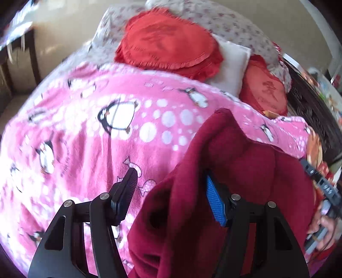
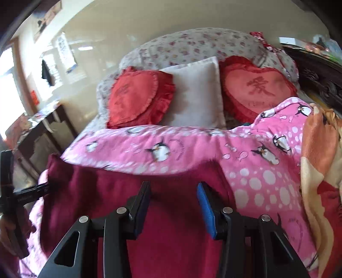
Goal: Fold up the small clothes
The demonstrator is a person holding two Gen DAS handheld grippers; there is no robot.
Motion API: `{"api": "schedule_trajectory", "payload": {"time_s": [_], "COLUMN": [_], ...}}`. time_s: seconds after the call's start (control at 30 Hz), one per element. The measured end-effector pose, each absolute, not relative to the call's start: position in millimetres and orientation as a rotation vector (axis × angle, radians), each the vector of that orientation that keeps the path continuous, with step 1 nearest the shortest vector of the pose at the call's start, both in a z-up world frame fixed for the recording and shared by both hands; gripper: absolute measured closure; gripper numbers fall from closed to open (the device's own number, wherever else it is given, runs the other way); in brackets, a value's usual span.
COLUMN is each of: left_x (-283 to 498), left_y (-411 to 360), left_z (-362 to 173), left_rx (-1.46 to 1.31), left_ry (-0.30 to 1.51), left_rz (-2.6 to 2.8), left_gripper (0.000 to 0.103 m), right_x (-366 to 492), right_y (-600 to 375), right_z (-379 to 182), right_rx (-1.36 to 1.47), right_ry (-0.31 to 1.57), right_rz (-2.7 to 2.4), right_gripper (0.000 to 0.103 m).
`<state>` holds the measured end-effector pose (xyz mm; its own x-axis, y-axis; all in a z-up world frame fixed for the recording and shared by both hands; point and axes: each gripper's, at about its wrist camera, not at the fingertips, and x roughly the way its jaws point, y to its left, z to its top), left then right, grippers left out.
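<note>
Lying on pink penguin blanket [image 2: 171,147], maroon garment [image 2: 171,231], left tongs [image 1: 171,186] spread, right tongs [image 2: 174,200] spread above it

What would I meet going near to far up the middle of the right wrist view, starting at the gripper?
Right gripper, jaws apart → dark red fleece garment → pink penguin-print fleece blanket → plain white square pillow → pale floral-print bedding → cream wall.

Both handheld grippers are angling downward: the left gripper [image 1: 171,181] is standing with jaws wide apart, the right gripper [image 2: 174,192] is hovering with jaws parted, gripping nothing.
</note>
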<state>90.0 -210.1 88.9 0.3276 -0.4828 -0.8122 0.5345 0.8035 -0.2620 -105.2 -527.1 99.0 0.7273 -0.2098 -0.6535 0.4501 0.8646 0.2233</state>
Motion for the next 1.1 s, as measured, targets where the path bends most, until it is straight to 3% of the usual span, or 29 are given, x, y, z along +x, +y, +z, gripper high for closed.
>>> {"api": "schedule_trajectory", "payload": {"time_s": [0.17,0.5,0.73,0.93,1.1], "left_x": [100,35,-15,-30,-29], "left_y": [-202,-138,-105,-88,-94], "left_z": [77,112,78,65,61], "left_rx": [-0.029,0.059,0.161,0.135,0.124], "left_ry": [1.097,0.99,1.054,1.061,1.037], "left_rz": [-0.678,-0.744,-0.781,-0.805,-0.812], "left_gripper": [0.037,0.037,0.037,0.037,0.037], "right_x": [-78,-164,-199,-200,-177], "right_y": [-545,-503,-476,-442,-390], "right_z": [69,110,65,101,94], "right_rx": [0.409,0.411,0.375,0.409,0.341], "right_ry": [0.753,0.734,0.835,0.799,0.853], "right_rz": [-0.419,-0.33,-0.341,-0.241,-0.113], "right_gripper": [0.06,0.056,0.056,0.056,0.056]}}
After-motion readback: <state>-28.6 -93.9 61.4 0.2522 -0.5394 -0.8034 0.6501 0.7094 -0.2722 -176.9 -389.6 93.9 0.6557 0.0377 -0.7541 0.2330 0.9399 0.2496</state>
